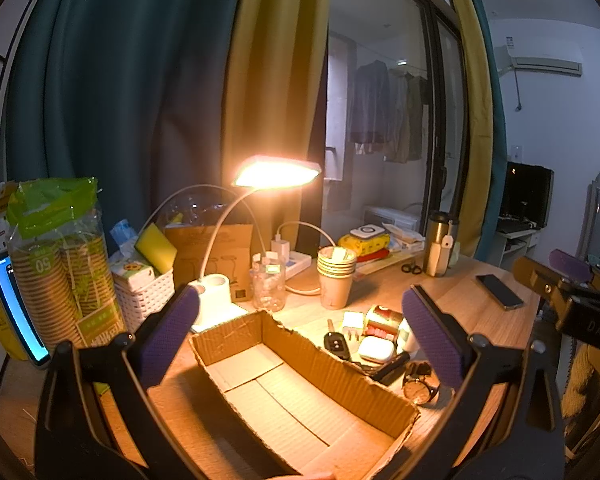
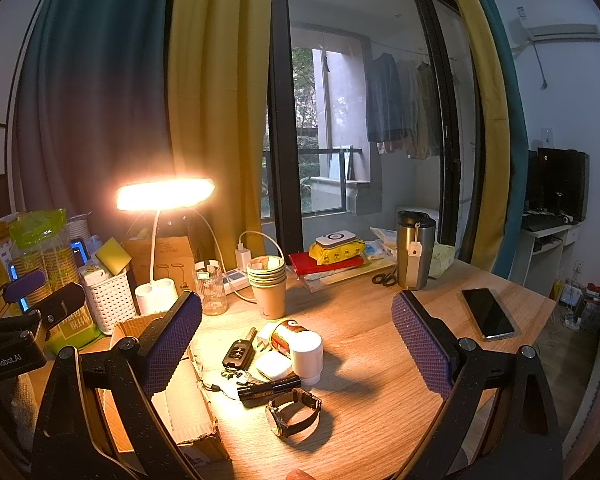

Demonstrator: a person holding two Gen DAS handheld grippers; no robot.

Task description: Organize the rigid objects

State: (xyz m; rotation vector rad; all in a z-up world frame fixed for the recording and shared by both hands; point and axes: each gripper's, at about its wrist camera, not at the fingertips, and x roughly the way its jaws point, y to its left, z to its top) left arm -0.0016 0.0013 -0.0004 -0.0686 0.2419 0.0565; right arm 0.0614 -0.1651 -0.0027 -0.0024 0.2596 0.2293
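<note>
An open cardboard box (image 1: 300,392) lies empty on the wooden desk; its right edge shows in the right wrist view (image 2: 188,412). Beside it sits a cluster: a car key (image 2: 238,354), a white earbud case (image 2: 274,366), a white-capped bottle (image 2: 307,356), a red can (image 2: 286,334), a black torch (image 2: 268,390) and a wristwatch (image 2: 294,414). My left gripper (image 1: 300,332) is open above the box. My right gripper (image 2: 296,336) is open above the cluster, touching nothing.
A lit desk lamp (image 2: 164,196), paper cups (image 2: 267,280), a clear jar (image 2: 212,286), a white basket (image 2: 110,300), a steel tumbler (image 2: 414,256), scissors (image 2: 384,279) and a phone (image 2: 488,314) stand around. The desk edge (image 2: 540,320) runs on the right.
</note>
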